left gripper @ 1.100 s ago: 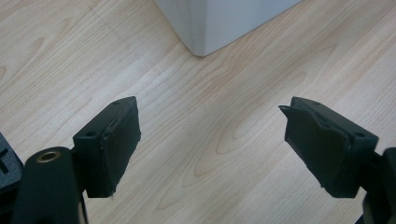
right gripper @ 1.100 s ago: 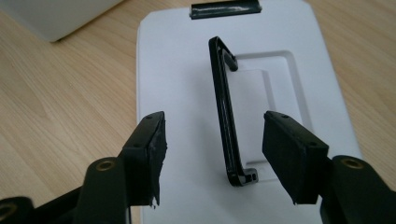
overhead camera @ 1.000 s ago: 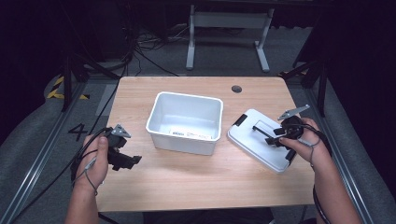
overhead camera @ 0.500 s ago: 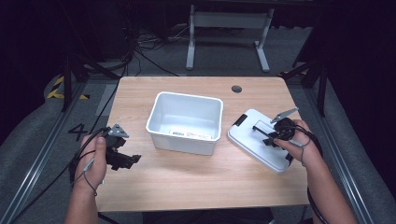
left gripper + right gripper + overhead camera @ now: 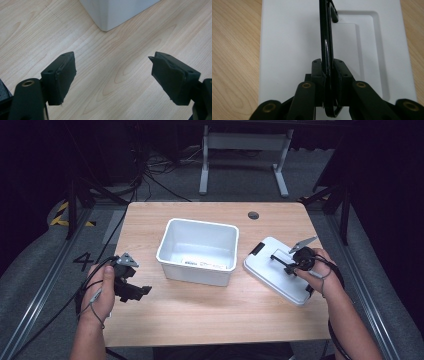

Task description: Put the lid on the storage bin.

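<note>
1. Black jaws of the left gripper [image 5: 142, 291] stand wide apart over bare wooden table [image 5: 210, 315], at the white bin's [image 5: 199, 251] 8 o'clock; hold clear.
2. Right gripper [image 5: 327, 75] has just closed on the lid handle [image 5: 326, 32]; lift straight, keeping the lid level.
3. White rectangular lid [image 5: 272, 270], with its recessed panel, lies flat at the bin's 3 o'clock.

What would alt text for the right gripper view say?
The right gripper is shut on the black handle of a white lid, the handle standing on edge between its jaws. The lid lies flat on a wooden table.
</note>
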